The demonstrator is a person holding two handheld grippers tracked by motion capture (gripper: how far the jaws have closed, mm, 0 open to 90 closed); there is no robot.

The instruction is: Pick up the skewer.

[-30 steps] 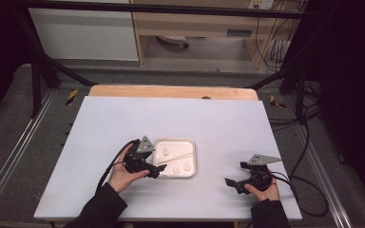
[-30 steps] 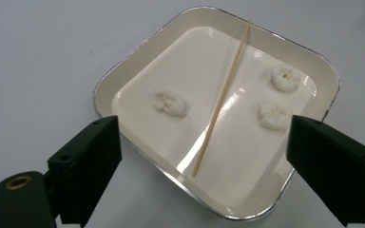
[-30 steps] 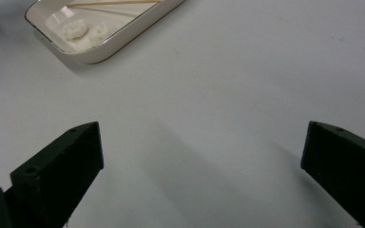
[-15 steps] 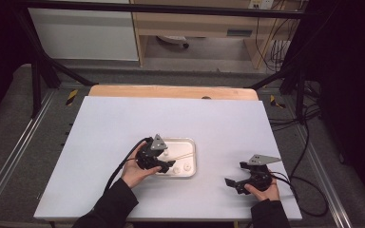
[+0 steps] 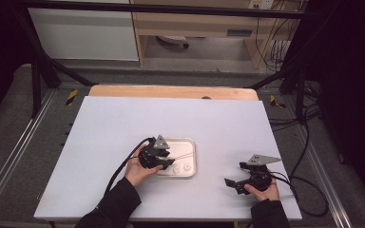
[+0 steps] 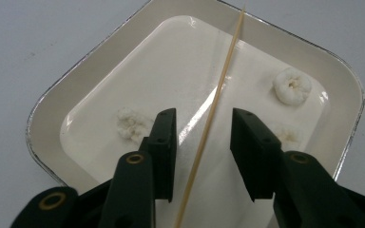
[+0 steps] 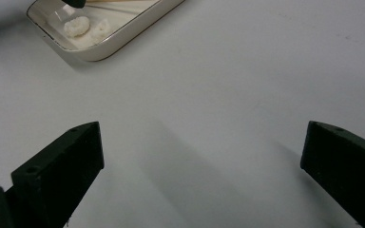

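A shallow white tray (image 5: 190, 143) with a metal rim (image 6: 100, 61) lies near the table's front. A thin wooden skewer (image 6: 218, 90) lies slantwise in it, along with three small white lumps (image 6: 292, 88). My left gripper (image 6: 203, 118) hangs over the tray's left part (image 5: 167, 161). Its jaws have just been closing and now stand on either side of the skewer, with a gap on both sides and no pad touching it. My right gripper (image 5: 235, 175) rests near the front right of the table, open wide (image 7: 202, 137) over bare tabletop, nothing between its fingers.
The white tabletop (image 5: 123, 123) spreads wide around the tray, ending in a wooden strip (image 5: 171, 91) at the back. Black frame bars (image 5: 38, 71) and cables (image 5: 309, 142) flank the table. The left gripper's cable (image 5: 123, 166) trails toward the front.
My left gripper has moved right, from the tray's left edge to over the tray, and sunk a little. Its jaws have narrowed around the skewer. The right gripper has kept still.
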